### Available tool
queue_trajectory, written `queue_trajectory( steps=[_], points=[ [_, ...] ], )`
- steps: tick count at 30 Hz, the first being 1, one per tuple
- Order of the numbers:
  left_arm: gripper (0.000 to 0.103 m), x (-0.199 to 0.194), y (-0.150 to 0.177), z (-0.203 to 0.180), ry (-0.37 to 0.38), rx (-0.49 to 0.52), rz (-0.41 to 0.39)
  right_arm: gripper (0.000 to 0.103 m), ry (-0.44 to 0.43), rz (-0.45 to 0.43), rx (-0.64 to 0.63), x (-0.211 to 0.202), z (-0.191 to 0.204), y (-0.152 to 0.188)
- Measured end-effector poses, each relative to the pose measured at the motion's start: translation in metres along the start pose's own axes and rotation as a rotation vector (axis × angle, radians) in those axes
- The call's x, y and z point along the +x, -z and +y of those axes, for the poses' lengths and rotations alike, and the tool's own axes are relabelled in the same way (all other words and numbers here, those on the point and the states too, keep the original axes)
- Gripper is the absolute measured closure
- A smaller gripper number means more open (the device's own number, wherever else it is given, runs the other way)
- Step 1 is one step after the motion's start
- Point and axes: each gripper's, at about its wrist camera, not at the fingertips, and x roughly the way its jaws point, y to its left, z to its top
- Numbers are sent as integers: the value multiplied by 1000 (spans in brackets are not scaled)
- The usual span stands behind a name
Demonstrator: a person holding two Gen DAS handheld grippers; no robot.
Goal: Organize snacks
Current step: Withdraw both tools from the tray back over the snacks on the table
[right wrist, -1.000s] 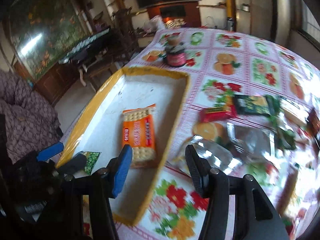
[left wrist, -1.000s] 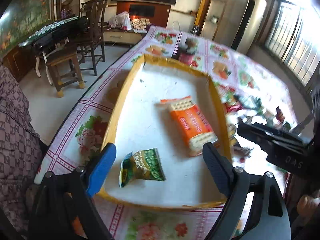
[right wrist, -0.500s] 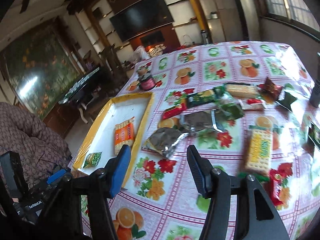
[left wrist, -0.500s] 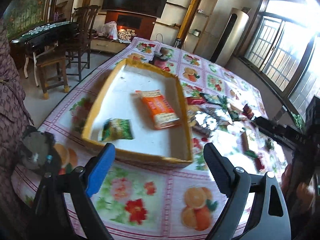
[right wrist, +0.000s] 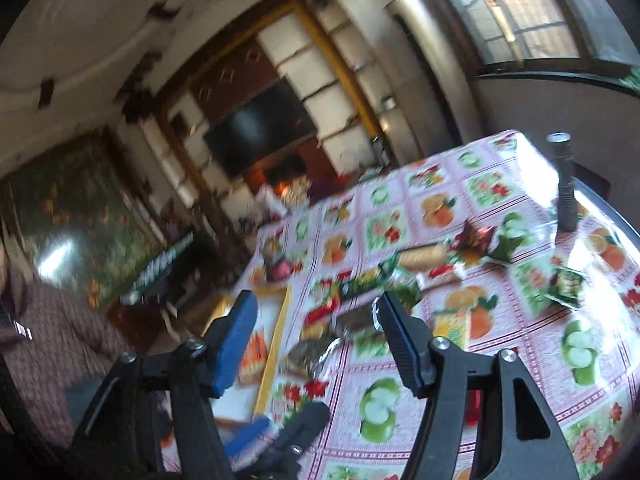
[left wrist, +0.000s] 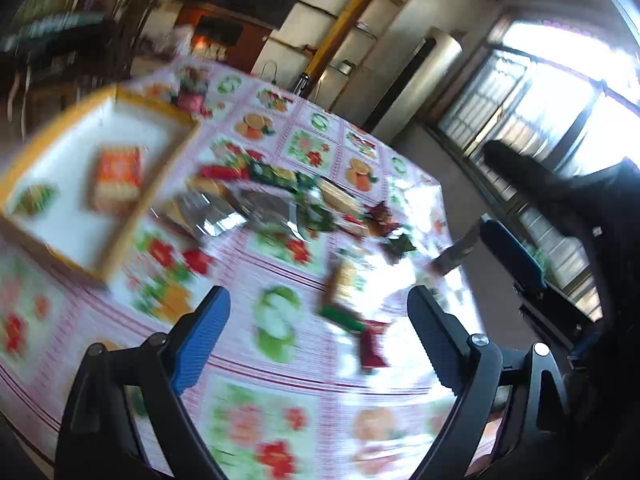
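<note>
On a floral tabletop [left wrist: 280,408] in a living room, a loose heap of snacks [left wrist: 304,204] lies spread across the middle and right, well apart from the yellow-rimmed tray [left wrist: 120,240] at the near left corner. The tray looks to be the collecting place, which would explain why it sits clear of the heap with most of its white floor bare. It holds two items only: an orange cracker pack [left wrist: 118,176] lying flat near the middle, and a small green packet [left wrist: 34,198] toward its left end. Everything else is outside it: silver foil bags [left wrist: 208,216] just beside the tray's right wall, red and green wrappers [left wrist: 360,332] nearer the tabletop's edge, and a dark jar [left wrist: 192,98] beyond the tray's far end. A black flashlight [right wrist: 564,184] stands upright at the far right.

Both pairs of tongs hang above the cloth, carrying nothing. The left tongs [left wrist: 320,336] are spread wide, aimed at the red and green wrappers near the edge, probably the next pick. The right tongs [right wrist: 316,344] are opening, with only air between their pads, and look over the foil bags and the tray's right wall. Motion blur hides the small print and the finer wrappers. Most of the sorting appears yet to be done.
</note>
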Motion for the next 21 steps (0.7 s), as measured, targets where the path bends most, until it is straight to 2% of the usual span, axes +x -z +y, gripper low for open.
queue_trajectory(
  steps=[2,4,7,9,11,13,15,17,18,21],
  points=[
    [13,8,7,-5,88,-62,43,34,-24,-27,82,-8,-14,-6],
    [13,15,10,-11,125,-67,85,34,-30,-13,116,-10,-22,-11],
    [13,10,10,-10,95,-74,61,34,-48,4,189,-14,-36,-14],
    [13,2,5,-4,65,-82,20,34,15,-16,145,-18,-36,-13],
    [13,-7,0,1,49,-91,-24,30,172,-81,43,-22,-32,-11],
    [13,-19,-2,-2,64,-89,-70,16,361,-185,14,-25,-33,0],
    [11,-28,1,-20,77,-43,-97,13,490,-192,36,-20,-38,7],
    [9,-29,4,-33,86,0,-94,11,545,-161,94,-15,-46,11],
    [9,-27,9,-43,91,31,-80,11,535,-153,105,-14,-49,12],
    [9,-33,14,-55,101,53,-93,10,602,-160,139,-16,-58,10]
  ],
)
